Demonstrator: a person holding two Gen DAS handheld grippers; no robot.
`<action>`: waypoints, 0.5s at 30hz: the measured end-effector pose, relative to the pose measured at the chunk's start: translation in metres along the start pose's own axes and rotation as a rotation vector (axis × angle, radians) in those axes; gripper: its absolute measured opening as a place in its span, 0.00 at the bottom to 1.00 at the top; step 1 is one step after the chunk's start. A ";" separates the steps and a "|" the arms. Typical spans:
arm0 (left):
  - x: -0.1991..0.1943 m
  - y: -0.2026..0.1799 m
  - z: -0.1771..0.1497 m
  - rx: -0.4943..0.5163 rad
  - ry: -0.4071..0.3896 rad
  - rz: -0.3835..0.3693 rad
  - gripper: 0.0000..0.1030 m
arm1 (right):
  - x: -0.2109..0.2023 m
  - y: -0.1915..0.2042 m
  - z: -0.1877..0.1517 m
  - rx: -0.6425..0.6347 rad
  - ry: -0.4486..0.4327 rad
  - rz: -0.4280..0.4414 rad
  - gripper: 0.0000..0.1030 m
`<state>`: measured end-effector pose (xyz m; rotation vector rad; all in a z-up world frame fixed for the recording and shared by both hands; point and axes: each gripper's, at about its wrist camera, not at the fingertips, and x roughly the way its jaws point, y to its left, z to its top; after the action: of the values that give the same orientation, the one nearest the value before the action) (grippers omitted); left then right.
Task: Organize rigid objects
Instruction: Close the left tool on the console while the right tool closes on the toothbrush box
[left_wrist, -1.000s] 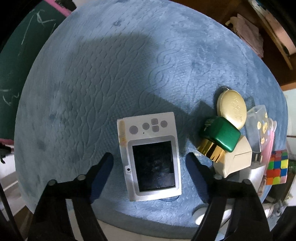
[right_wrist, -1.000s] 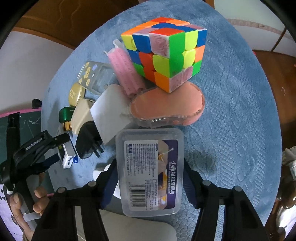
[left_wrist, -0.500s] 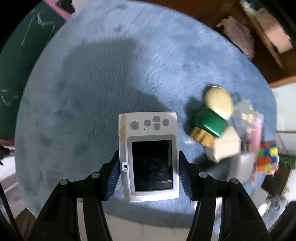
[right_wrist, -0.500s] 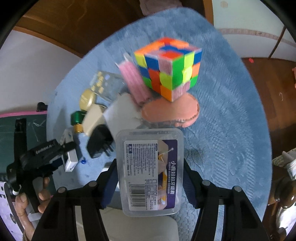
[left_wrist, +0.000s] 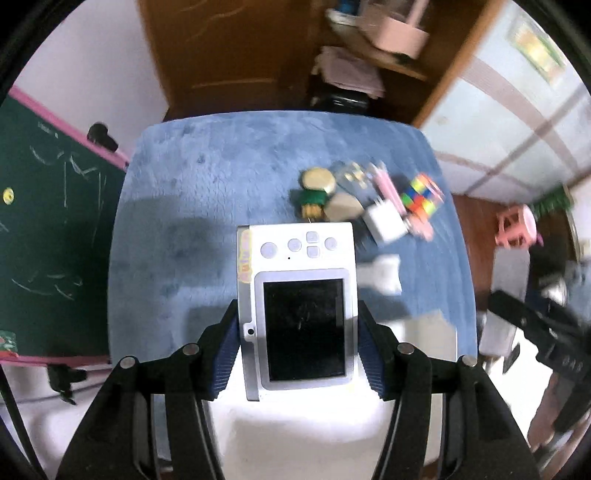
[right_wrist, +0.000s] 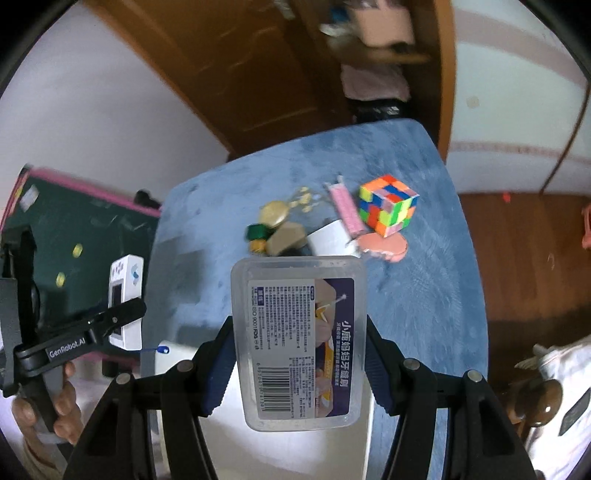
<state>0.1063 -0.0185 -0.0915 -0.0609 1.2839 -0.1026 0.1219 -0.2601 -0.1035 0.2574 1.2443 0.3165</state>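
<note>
The left gripper (left_wrist: 298, 345) is clamped on a white handheld game console (left_wrist: 298, 295), its blue ribbed pads (left_wrist: 225, 354) pressing the two long sides beside the dark screen; the jaws closed in on it within the past second, and the console now hangs clear of the table. The right gripper (right_wrist: 300, 363) grips a clear plastic box of dental floss picks (right_wrist: 300, 343) by its long sides, label facing the camera, also held up off the surface. Below both lies a table covered in a blue plush cloth (right_wrist: 424, 295). On the cloth sits a tight cluster: a multicoloured puzzle cube (right_wrist: 388, 208) beside a pink ribbed strip (right_wrist: 347, 210), a flat salmon-pink oval piece (right_wrist: 384, 247) just in front of the cube, a white charger block (right_wrist: 330, 240), a beige plug-like block (right_wrist: 286, 238), a green cap with a gold base (right_wrist: 257, 234) and a round gold compact (right_wrist: 274, 214). In the right wrist view the person's hand (right_wrist: 55, 410) holds the left gripper's handle, in front of a green chalkboard with a pink frame (right_wrist: 74, 225)
</note>
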 end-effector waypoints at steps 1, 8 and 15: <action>-0.004 0.000 -0.008 0.019 0.006 -0.001 0.59 | -0.005 0.008 -0.009 -0.022 0.001 -0.001 0.61; 0.026 0.000 -0.071 0.087 0.079 0.024 0.60 | 0.014 0.040 -0.071 -0.107 0.086 -0.036 0.61; 0.095 -0.003 -0.106 0.094 0.117 0.014 0.60 | 0.101 0.028 -0.112 -0.084 0.221 -0.164 0.61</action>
<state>0.0313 -0.0305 -0.2120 0.0354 1.3946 -0.1564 0.0419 -0.1941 -0.2162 0.0480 1.4563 0.2596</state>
